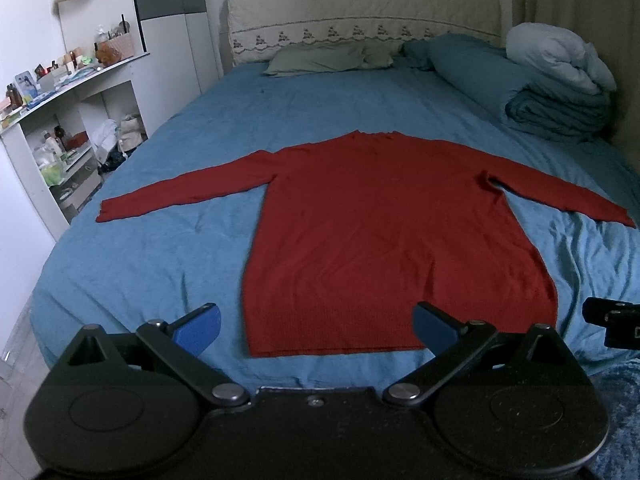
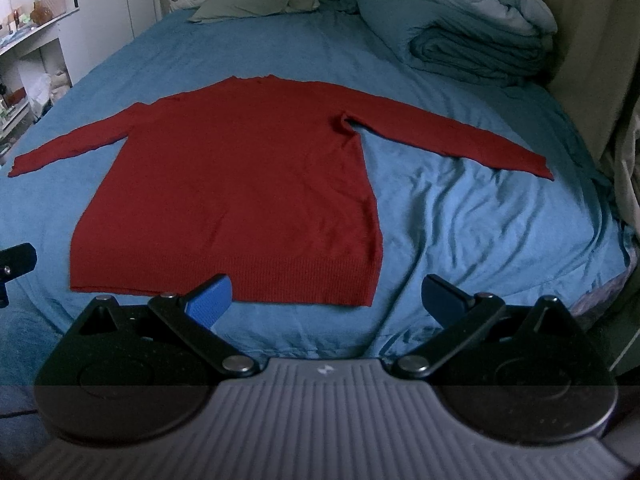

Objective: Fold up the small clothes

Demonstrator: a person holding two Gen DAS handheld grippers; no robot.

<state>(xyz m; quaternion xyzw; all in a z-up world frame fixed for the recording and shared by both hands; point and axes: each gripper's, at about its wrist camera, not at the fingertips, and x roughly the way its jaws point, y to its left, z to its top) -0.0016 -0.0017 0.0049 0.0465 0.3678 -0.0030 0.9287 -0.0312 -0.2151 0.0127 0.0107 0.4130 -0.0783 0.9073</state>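
Observation:
A red long-sleeved sweater (image 1: 384,232) lies flat on the blue bed sheet (image 1: 160,256), both sleeves spread out to the sides and the hem toward me. It also shows in the right wrist view (image 2: 240,188). My left gripper (image 1: 316,326) is open and empty, held just before the hem's left half. My right gripper (image 2: 326,294) is open and empty, held just before the hem's right corner. Each gripper's edge shows in the other's view.
A rolled blue duvet (image 1: 552,96) with a white one on top lies at the bed's far right. Green pillows (image 1: 324,58) and a headboard (image 1: 360,16) are at the far end. Cluttered white shelves (image 1: 68,120) stand left of the bed. The sheet (image 2: 480,216) is wrinkled at the right.

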